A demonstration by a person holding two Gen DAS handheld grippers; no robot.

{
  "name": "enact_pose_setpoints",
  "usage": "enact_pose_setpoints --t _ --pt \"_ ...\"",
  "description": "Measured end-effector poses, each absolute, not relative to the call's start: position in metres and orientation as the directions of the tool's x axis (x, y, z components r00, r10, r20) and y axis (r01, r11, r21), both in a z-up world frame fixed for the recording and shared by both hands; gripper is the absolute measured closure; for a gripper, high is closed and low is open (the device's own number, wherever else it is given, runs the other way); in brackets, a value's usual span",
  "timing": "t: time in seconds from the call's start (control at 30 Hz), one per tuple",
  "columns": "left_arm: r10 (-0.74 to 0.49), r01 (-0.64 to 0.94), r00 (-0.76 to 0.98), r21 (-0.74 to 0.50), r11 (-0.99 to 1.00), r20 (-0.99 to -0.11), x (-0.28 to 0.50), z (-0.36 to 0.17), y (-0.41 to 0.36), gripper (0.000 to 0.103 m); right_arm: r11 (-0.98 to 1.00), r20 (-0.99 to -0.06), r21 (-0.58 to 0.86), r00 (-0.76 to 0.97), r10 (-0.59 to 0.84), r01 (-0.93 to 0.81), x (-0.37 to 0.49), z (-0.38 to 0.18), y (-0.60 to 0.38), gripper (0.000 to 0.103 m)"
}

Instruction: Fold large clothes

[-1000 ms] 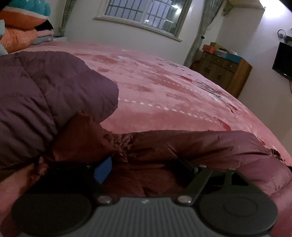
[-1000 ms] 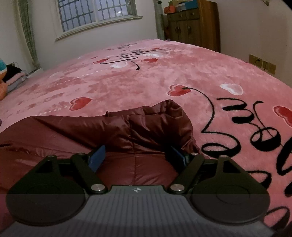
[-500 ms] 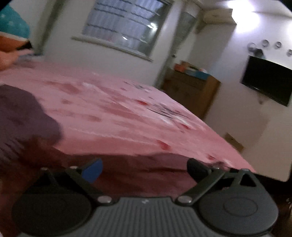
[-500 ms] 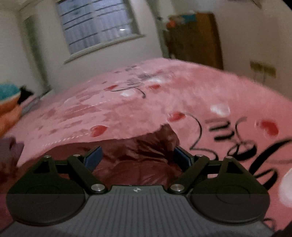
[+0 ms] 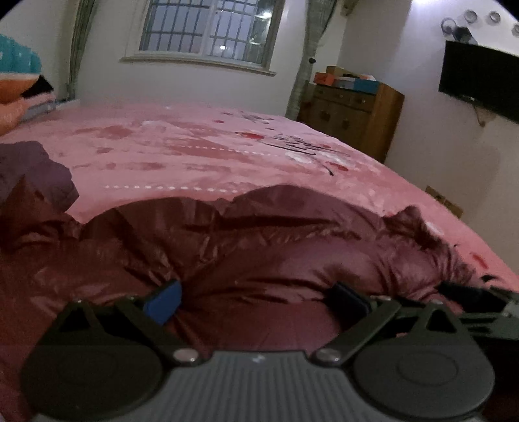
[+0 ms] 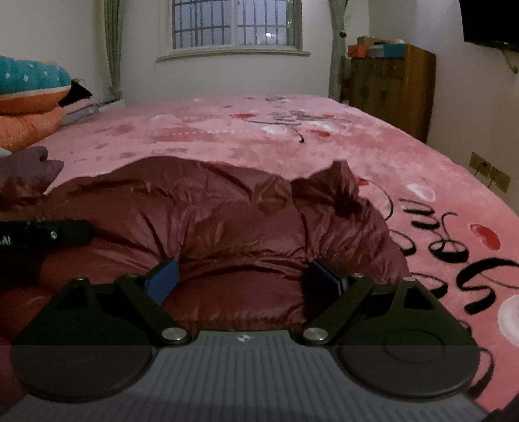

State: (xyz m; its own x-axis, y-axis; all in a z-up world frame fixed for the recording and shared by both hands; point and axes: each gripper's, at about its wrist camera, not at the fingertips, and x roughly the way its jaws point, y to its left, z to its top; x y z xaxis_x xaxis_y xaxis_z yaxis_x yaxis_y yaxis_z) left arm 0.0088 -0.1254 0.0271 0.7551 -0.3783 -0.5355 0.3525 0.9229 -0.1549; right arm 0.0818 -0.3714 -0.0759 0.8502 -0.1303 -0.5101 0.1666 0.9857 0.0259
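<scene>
1. The jacket [image 6: 227, 220] lies bunched on the bed [image 6: 405, 168].
2. Your left tongs [image 5: 256, 300] and right tongs [image 6: 243, 280] have just spread apart; neither grips.
3. Take the jacket's near edge next.

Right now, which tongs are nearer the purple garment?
Left. Left tongs sit beside the purple garment; right tongs farther right, past them. Both have just been opening, maroon jacket between their jaws.

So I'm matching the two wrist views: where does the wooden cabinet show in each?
Left wrist: wooden cabinet upper right, right of the curtain.
Right wrist: cabinet upper right, against the wall.
Shared landmark: barred window, top centre in both.
</scene>
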Motion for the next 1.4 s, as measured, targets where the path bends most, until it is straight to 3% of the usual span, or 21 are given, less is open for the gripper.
enact_pose_setpoints --t 0.47,1.1,1.4 --pt "-0.380 0.349 0.738 -0.167 0.922 -0.557 -0.019 0.056 -0.111 0.001 0.975 -0.429 0.097 0.893 -0.139 0.199 0.028 -0.066 -0.365 0.000" --pt "-0.336 0.283 0.775 -0.182 0.942 -0.535 -0.136 0.109 -0.043 0.001 0.972 -0.447 0.121 0.885 -0.128 0.202 -0.079 -0.031 -0.318 0.000" --pt "-0.305 0.155 0.775 -0.301 0.941 -0.554 -0.144 0.105 0.031 0.001 0.917 -0.480 0.312 0.874 -0.073 0.248 -0.105 -0.036 -0.355 0.000"
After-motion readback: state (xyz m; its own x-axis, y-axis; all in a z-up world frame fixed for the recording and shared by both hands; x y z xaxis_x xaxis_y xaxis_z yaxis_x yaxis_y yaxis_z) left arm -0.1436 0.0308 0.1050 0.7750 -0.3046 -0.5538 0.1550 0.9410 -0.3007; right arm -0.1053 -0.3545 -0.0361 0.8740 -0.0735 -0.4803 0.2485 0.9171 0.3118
